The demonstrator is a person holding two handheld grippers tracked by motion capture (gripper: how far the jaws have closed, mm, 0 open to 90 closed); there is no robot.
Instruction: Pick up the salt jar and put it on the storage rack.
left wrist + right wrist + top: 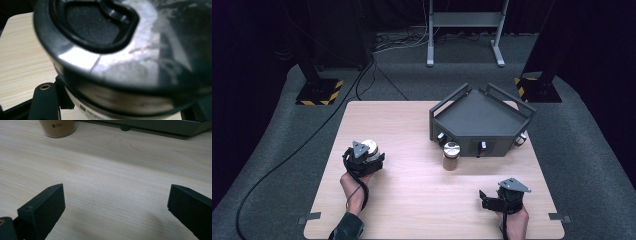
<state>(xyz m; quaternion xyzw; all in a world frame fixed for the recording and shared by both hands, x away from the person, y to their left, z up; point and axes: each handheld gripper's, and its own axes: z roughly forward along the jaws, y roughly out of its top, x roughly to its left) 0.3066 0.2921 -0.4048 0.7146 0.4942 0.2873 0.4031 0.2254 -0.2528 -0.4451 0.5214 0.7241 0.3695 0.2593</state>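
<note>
My left gripper (370,154) is at the table's left side, shut on a jar with a shiny metal lid (370,146). In the left gripper view that jar lid (130,62) sits very close, with a black inset in its top, and my left gripper (122,108) clamps the jar's body below it. A second jar (451,156) with a metal lid and brown contents stands upright mid-table; its base (58,128) is at the top left of the right gripper view. My right gripper (486,196) (116,206) rests low near the front right, open, with bare wood between its jaws.
A dark grey angular tray (492,107) with rails stands at the table's back right, its front edge (160,128) just behind the brown jar. Small round things (482,146) sit along its front face. Cables and stand feet lie on the floor beyond the table.
</note>
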